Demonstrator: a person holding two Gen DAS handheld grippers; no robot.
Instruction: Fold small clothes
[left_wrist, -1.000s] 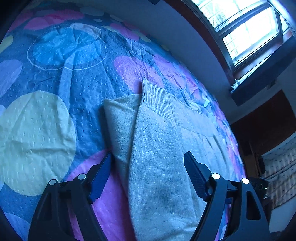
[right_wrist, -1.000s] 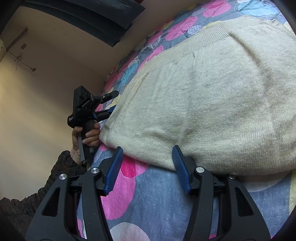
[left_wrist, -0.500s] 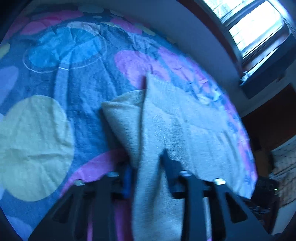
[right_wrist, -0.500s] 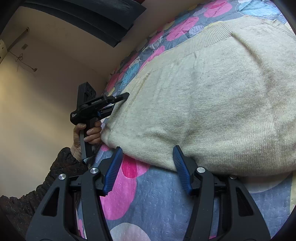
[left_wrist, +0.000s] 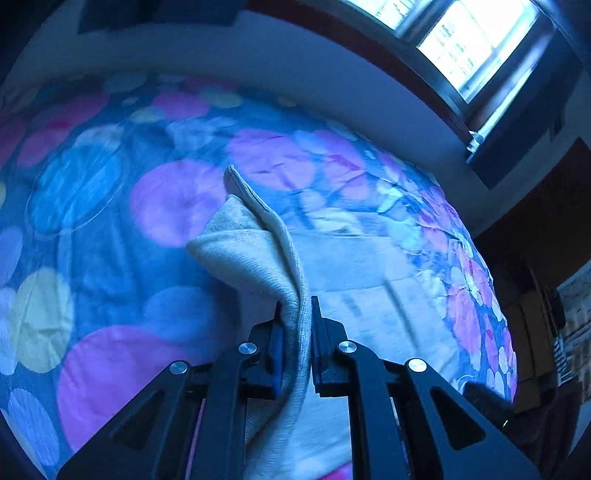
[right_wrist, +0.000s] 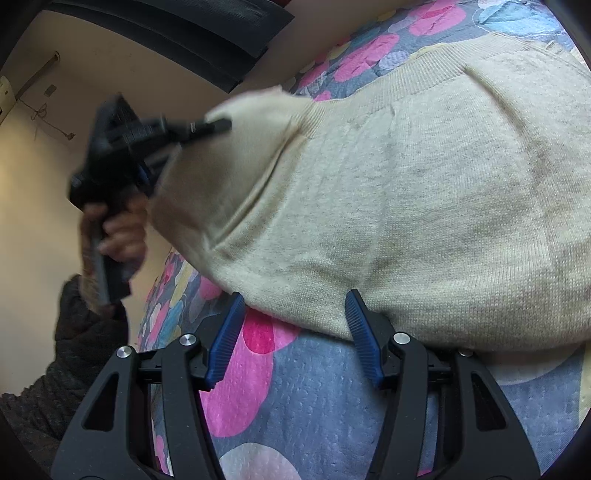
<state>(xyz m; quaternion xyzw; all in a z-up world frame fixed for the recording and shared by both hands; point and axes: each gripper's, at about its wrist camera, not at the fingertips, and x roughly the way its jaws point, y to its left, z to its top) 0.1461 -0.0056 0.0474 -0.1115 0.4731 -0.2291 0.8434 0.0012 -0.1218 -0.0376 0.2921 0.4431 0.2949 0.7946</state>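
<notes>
A cream knit sweater (right_wrist: 424, 192) lies on a bedspread with coloured dots (right_wrist: 295, 398). My left gripper (left_wrist: 296, 325) is shut on the sweater's edge (left_wrist: 258, 254) and holds that part lifted off the bed. In the right wrist view the left gripper (right_wrist: 218, 125) shows at the left, with the lifted cloth in it. My right gripper (right_wrist: 293, 328) is open, its blue pads either side of the sweater's near edge, low over the bedspread.
A wall runs along the far side of the bed (left_wrist: 295, 74), with a bright window (left_wrist: 472, 40) at the upper right. Dark furniture (left_wrist: 546, 332) stands past the right end of the bed. A beige wall (right_wrist: 33, 184) is at the left.
My left gripper closed on the sweater's edge and lifted it up off the bed. My right gripper stayed open in the same place.
</notes>
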